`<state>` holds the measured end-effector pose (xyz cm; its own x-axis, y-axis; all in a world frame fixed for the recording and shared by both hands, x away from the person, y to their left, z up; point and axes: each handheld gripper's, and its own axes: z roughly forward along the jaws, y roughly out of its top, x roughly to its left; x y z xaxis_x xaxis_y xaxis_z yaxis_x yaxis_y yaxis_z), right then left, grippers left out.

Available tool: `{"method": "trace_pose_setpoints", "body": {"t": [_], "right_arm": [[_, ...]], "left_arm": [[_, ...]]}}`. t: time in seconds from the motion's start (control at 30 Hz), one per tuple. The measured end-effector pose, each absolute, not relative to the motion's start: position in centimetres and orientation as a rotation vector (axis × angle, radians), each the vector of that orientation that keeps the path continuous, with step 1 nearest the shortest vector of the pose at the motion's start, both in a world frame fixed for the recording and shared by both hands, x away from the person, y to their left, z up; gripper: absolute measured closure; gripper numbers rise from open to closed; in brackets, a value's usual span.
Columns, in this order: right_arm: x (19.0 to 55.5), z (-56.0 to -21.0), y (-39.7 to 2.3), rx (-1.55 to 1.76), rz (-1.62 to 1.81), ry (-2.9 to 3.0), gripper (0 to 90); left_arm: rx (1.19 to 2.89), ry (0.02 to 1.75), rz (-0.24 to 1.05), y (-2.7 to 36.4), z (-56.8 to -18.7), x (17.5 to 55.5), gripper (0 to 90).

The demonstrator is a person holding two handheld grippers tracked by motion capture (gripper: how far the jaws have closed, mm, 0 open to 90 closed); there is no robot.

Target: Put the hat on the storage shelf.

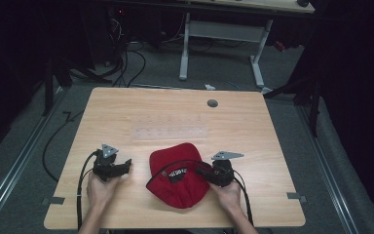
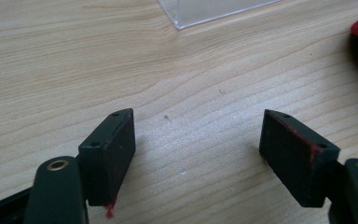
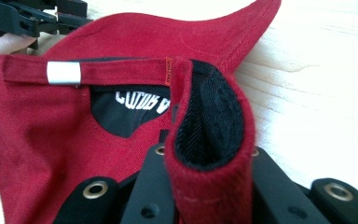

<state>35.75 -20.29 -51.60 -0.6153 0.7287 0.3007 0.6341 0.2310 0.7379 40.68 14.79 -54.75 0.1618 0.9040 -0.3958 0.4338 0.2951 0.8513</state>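
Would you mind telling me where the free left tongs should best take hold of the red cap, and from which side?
Probably the rim on the cap's left, coming in level over the table from the left. The cap lies flattened with its thin fabric edge facing the left tongs, which stand open beside it. The right tongs are shut on the opposite rim fold, so a mirrored grip would hold it evenly.

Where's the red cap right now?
In the high view the red cap lies near the table's front edge, between the two grippers, just below a clear ruler; the right gripper is shut on its edge.
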Motion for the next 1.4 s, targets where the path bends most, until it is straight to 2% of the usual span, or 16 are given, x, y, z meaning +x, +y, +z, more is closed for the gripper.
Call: {"method": "trace_pose_setpoints", "body": {"t": [0.3, 0.63, 1.0, 1.03, 1.13, 1.4], "right_arm": [[35.5, -50.5, -21.2, 1.319, 1.367, 2.351, 85.3], [35.2, -49.4, -22.3, 1.314, 1.405, 2.318, 85.4], [35.1, -47.4, -23.3, 1.301, 1.419, 2.288, 85.4], [35.2, -47.0, -23.3, 1.302, 1.42, 2.282, 85.3], [35.2, -46.6, -23.2, 1.305, 1.43, 2.278, 85.4], [35.5, -45.5, -22.6, 1.297, 1.448, 2.27, 85.3]], "left_arm": [[1.336, 1.442, 0.507, 14.6, -54.5, 40.3, 26.3], [1.381, 1.338, 0.47, 12.9, -52.9, 38.6, 27.7], [1.404, 1.249, 0.43, 10.4, -52.1, 37.3, 31.6], [1.41, 1.238, 0.415, 10.3, -52.0, 37.1, 34.7], [1.426, 1.204, 0.383, 10.3, -51.8, 36.5, 36.8], [1.491, 1.159, 0.341, 9.0, -52.2, 35.4, 29.8]]}}
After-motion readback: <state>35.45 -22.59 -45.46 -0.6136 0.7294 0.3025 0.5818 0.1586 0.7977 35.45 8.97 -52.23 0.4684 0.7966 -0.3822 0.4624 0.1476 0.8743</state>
